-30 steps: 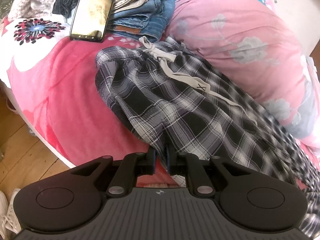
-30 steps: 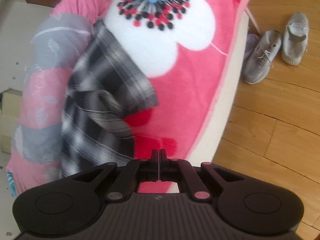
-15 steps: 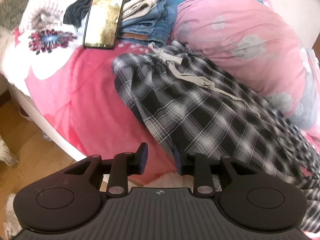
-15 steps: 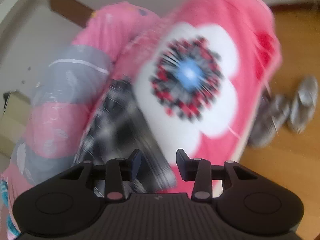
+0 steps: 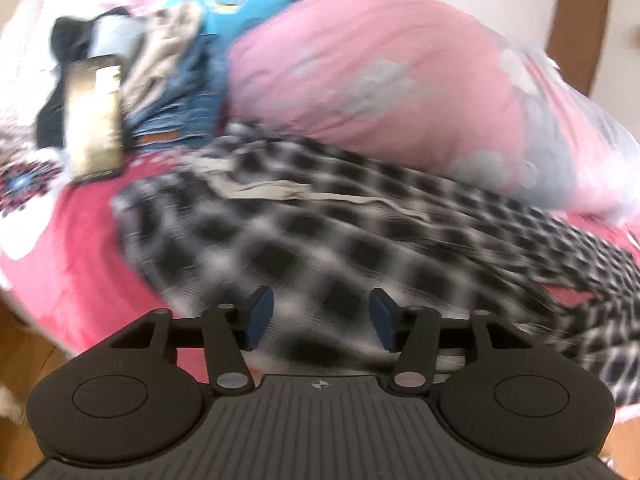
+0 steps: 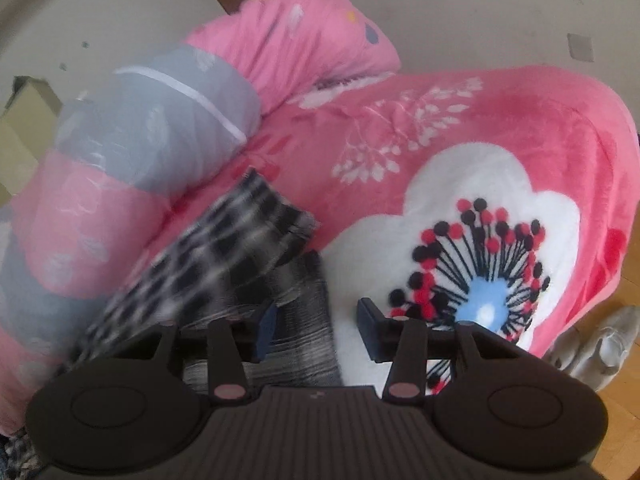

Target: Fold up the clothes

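Note:
Black-and-white plaid drawstring pants [image 5: 320, 240] lie spread across the pink flowered blanket [image 5: 68, 248], waistband to the left with the pale drawstring [image 5: 280, 192] on top. My left gripper [image 5: 318, 322] is open and empty just above the pants' near edge. In the right wrist view the pants' leg ends [image 6: 240, 248] lie beside the rolled quilt. My right gripper [image 6: 316, 334] is open and empty over the leg ends and the blanket's white flower [image 6: 480, 240]. Both views are blurred.
A rolled pink and grey quilt [image 5: 400, 92] lies along the far side of the pants, also in the right wrist view [image 6: 132, 152]. A phone [image 5: 94, 120] rests on a pile of jeans and other clothes [image 5: 176, 92] at the left. Shoes [image 6: 592, 348] sit on the wooden floor.
Both grippers have opened. The left let go of the pants' edge and swung over them. The right lifted and turned toward the bed's far end.

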A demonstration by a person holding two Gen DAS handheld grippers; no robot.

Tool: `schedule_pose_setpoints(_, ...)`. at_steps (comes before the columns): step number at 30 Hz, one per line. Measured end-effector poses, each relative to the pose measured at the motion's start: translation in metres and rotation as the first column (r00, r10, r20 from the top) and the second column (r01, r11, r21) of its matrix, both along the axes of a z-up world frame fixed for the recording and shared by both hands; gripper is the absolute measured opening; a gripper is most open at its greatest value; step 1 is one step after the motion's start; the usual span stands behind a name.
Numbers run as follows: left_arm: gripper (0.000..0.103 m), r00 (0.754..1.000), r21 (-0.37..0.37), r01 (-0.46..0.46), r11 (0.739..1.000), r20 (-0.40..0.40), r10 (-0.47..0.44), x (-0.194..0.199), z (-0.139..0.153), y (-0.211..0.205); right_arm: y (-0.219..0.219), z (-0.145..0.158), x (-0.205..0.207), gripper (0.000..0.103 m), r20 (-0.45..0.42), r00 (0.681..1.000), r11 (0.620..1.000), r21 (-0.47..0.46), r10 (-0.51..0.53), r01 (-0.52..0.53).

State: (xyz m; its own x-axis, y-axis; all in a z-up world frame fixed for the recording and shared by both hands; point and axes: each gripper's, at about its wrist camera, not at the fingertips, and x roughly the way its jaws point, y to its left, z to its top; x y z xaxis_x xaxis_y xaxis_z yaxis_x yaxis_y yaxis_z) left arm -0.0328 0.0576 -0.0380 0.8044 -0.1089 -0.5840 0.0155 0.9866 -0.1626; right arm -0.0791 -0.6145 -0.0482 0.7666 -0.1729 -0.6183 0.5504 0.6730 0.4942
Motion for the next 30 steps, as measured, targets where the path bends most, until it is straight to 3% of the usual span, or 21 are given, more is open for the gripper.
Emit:
schedule_pose_setpoints(1, 0.062, 1.0, 0.011, 0.022, 1.0, 0.005, -0.022, 0.004, -0.001, -0.007, 0.002, 0.0, 0.001, 0.044, -0.007, 1.0, 1.0, -0.019, 0.008, -0.008)
schedule_pose_setpoints(3, 0.072, 0.998, 0.045, 0.066, 0.997, 0.022, -0.067, 0.009, -0.002, -0.021, 0.009, 0.001, 0.002, 0.027, -0.031, 0.999, 0.997, -0.074, 0.028, -0.031)
schedule_pose_setpoints(5, 0.078, 0.993, 0.081, 0.108, 0.991, 0.038, -0.111, 0.014, -0.004, -0.035, 0.012, 0.004, 0.0, 0.001, -0.048, 0.998, 0.993, -0.104, 0.047, -0.052)
schedule_pose_setpoints(11, 0.084, 0.984, 0.144, 0.165, 0.976, 0.037, -0.172, 0.027, -0.011, -0.062, 0.002, 0.027, -0.032, 0.0, 0.025, 0.999, 0.992, -0.121, -0.029, 0.032)
schedule_pose_setpoints(21, 0.086, 0.985, 0.158, 0.172, 0.972, 0.002, -0.175, 0.036, -0.023, -0.068, -0.006, 0.025, -0.019, 0.001, -0.045, 0.999, 0.98, -0.197, -0.028, 0.018)
schedule_pose_setpoints(24, 0.086, 0.986, 0.167, 0.166, 0.972, -0.011, -0.167, 0.037, -0.026, -0.067, -0.01, 0.01, -0.005, 0.004, -0.137, 0.99, 0.978, -0.21, -0.019, -0.011)
schedule_pose_setpoints(27, 0.086, 0.986, 0.158, 0.165, 0.974, -0.017, -0.164, 0.037, -0.028, -0.065, -0.015, 0.01, -0.011, 0.027, -0.147, 0.988, 0.976, -0.216, -0.045, 0.013)
schedule_pose_setpoints(28, 0.086, 0.986, 0.157, 0.164, 0.974, -0.016, -0.164, 0.037, -0.029, -0.064, -0.017, 0.016, -0.018, 0.043, -0.139, 0.988, 0.973, -0.226, -0.067, 0.034)
schedule_pose_setpoints(30, 0.086, 0.986, 0.156, 0.164, 0.974, -0.018, -0.163, 0.038, -0.03, -0.062, -0.022, 0.028, -0.031, 0.05, -0.117, 0.987, 0.964, -0.255, -0.112, 0.079)
